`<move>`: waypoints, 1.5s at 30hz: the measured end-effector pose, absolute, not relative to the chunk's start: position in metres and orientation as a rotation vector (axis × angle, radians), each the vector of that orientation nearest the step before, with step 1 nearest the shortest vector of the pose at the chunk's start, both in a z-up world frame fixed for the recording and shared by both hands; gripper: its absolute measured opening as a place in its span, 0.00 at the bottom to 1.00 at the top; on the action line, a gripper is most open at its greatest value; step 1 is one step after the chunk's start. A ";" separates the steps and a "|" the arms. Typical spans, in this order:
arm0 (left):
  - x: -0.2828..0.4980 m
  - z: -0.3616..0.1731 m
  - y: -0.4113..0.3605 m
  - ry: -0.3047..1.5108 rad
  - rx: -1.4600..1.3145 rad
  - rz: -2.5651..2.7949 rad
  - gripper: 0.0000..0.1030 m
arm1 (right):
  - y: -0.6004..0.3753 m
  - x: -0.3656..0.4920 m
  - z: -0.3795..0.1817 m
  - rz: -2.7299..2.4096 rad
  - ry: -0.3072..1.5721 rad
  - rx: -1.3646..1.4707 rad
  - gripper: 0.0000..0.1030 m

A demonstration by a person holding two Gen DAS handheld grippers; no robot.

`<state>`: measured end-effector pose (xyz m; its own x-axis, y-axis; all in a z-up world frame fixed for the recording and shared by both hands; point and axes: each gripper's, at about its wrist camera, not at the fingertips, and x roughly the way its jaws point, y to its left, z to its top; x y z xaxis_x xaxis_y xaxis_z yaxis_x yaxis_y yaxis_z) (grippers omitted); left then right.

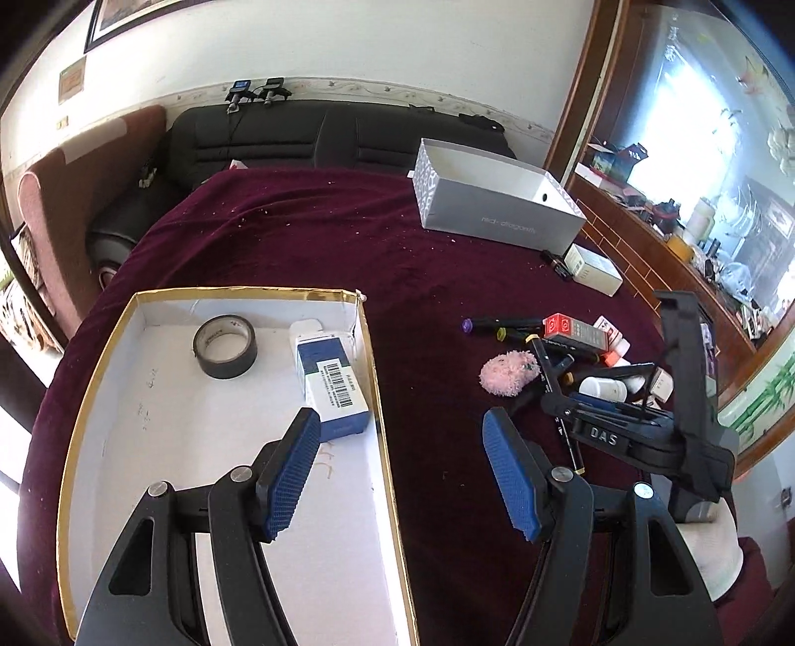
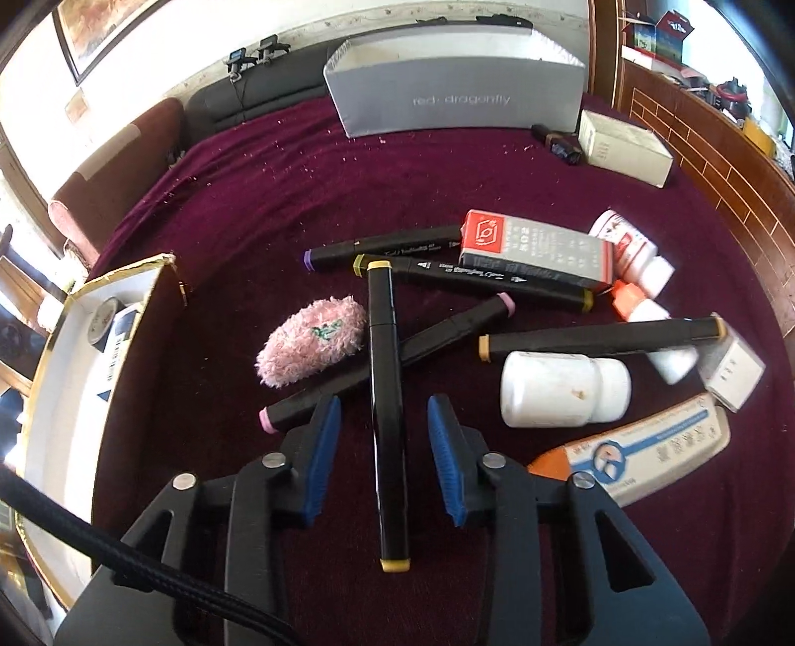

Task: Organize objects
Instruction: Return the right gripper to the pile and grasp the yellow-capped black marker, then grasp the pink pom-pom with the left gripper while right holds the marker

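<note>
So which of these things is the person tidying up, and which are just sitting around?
Part of the tidying:
- yellow-capped marker, between the right gripper jaws
- gold-rimmed tray, holding tape roll and blue box
- pink fluffy thing
- white bottle

Just lying about:
- black sofa
- framed picture

Left wrist view: looks steeply down from above the gold-rimmed white box (image 1: 382, 422), close, facing the far wall. Right wrist view: looks steeply down, nearer the surface, over the marker pile beside that box (image 2: 164, 278). Shared: the box's corner, pink fluffy pad (image 1: 507, 372) (image 2: 310, 340), grey shoebox (image 1: 497, 218) (image 2: 457, 107) beyond the box.
</note>
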<state>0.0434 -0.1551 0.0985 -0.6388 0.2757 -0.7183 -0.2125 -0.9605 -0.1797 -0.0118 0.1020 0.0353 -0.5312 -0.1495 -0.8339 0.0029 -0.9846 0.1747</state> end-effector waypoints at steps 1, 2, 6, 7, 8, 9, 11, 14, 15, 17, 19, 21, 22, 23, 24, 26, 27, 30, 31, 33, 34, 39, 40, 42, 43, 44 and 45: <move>0.042 0.097 -0.153 -0.105 -1.173 2.617 0.60 | 0.102 -0.015 0.032 -2.651 -0.245 1.488 0.20; 0.040 0.096 -0.150 -0.099 -1.182 2.610 0.60 | 0.102 -0.017 0.029 -2.642 -0.258 1.501 0.13; 0.031 0.088 -0.141 -0.084 -1.217 2.592 0.60 | 0.109 -0.013 0.025 -2.620 -0.311 1.522 0.12; 0.029 0.086 -0.138 -0.080 -1.224 2.586 0.60 | 0.113 -0.010 0.025 -2.615 -0.331 1.519 0.12; 0.027 0.084 -0.133 -0.069 -1.233 2.582 0.60 | 0.118 -0.006 0.025 -2.603 -0.361 1.518 0.12; 0.026 0.082 -0.130 -0.058 -1.237 2.582 0.60 | 0.123 -0.002 0.025 -2.589 -0.389 1.520 0.12; 0.021 0.078 -0.118 -0.018 -1.244 2.573 0.60 | 0.133 0.009 0.025 -2.570 -0.444 1.519 0.12; 0.010 0.071 -0.096 0.073 -1.255 2.567 0.60 | 0.146 0.023 0.020 -2.559 -0.492 1.508 0.12; 0.006 0.068 -0.089 0.101 -1.260 2.567 0.60 | 0.149 0.026 0.018 -2.552 -0.513 1.495 0.12; -0.004 0.062 -0.075 0.155 -1.278 2.561 0.60 | 0.155 0.031 0.017 -2.537 -0.558 1.457 0.12; -0.014 0.055 -0.060 0.208 -1.291 2.544 0.60 | 0.160 0.034 0.015 -2.524 -0.598 1.423 0.12; -0.024 0.049 -0.046 0.274 -1.293 2.557 0.60 | 0.164 0.035 0.013 -2.513 -0.625 1.390 0.12; -0.028 0.047 -0.040 0.296 -1.287 2.563 0.60 | 0.166 0.035 0.012 -2.507 -0.641 1.373 0.12; -0.031 0.045 -0.036 0.310 -1.283 2.566 0.60 | 0.168 0.036 0.011 -2.500 -0.658 1.356 0.12; -0.036 0.043 -0.031 0.329 -1.281 2.570 0.60 | 0.169 0.037 0.011 -2.495 -0.667 1.344 0.12; -0.042 0.040 -0.024 0.342 -1.276 2.568 0.60 | 0.170 0.037 0.010 -2.491 -0.677 1.322 0.12; -0.045 0.039 -0.020 0.349 -1.265 2.566 0.60 | 0.171 0.038 0.010 -2.490 -0.679 1.315 0.12; -0.050 0.038 -0.012 0.379 -1.230 2.561 0.65 | 0.170 0.037 0.010 -2.487 -0.681 1.307 0.12; -0.051 0.037 -0.009 0.386 -1.226 2.559 0.66 | 0.170 0.036 0.010 -2.485 -0.685 1.305 0.12; -0.053 0.035 -0.005 0.378 -1.222 2.530 0.65 | 0.171 0.036 0.010 -2.479 -0.697 1.302 0.12; -0.053 0.034 -0.003 0.376 -1.224 2.518 0.65 | 0.171 0.036 0.009 -2.476 -0.704 1.300 0.12; -0.051 0.023 0.010 0.411 -1.249 2.470 0.65 | 0.171 0.034 0.008 -2.464 -0.725 1.293 0.13; -0.051 0.023 0.011 0.414 -1.256 2.464 0.63 | 0.171 0.034 0.008 -2.464 -0.726 1.292 0.13; -0.050 0.023 0.010 0.356 -1.272 2.424 0.34 | 0.171 0.033 0.008 -2.465 -0.724 1.290 0.14; -0.049 0.023 0.010 0.336 -1.285 2.404 0.31 | 0.171 0.032 0.009 -2.467 -0.722 1.289 0.14; -0.048 0.024 0.010 0.338 -1.288 2.407 0.31 | 0.170 0.032 0.008 -2.468 -0.721 1.289 0.14; -0.043 0.027 0.012 0.357 -1.271 2.414 0.29 | 0.170 0.032 0.009 -2.469 -0.721 1.288 0.14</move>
